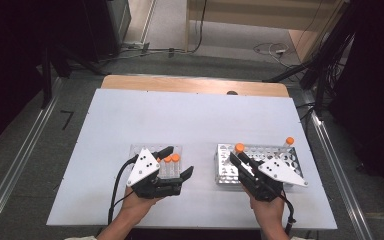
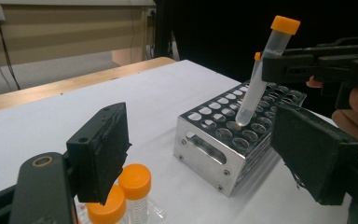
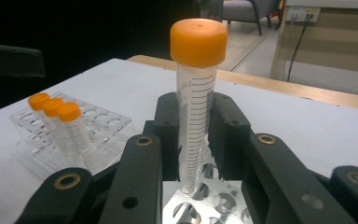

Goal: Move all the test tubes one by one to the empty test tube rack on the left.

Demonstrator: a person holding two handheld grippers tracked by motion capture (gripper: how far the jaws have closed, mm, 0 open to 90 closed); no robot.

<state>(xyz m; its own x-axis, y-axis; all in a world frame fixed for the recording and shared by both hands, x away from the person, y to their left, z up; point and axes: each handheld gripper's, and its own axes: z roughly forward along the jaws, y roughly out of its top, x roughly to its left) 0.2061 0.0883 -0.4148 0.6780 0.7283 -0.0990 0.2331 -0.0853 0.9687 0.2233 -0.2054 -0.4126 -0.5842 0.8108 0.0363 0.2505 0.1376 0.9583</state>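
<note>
On the white table: two racks sit side by side, a clear plastic rack by my left hand and a shiny metal rack by my right hand.

My right tongs: squeezed tight on a tube with an orange cap.

Where the tube is: up in the air, its pointy tip just over a hole at the near end of the metal rack. In the left gripper view it leans a bit.

My left tongs: jaws apart, nothing between them, hanging over the capped tubes in the clear rack.

Other tube: one more orange-capped tube stands at the far corner of the metal rack.

How the tube will feel: I think it is light, since it looks empty. It is hard plastic, smooth and round, so it could slip or twist.

Where to hold: on the middle of the body, below the cap, as I do now.

Writing: little black measuring lines run down the tube. There are tiny numbers too, but I cannot read them. I see no brand name.
</note>
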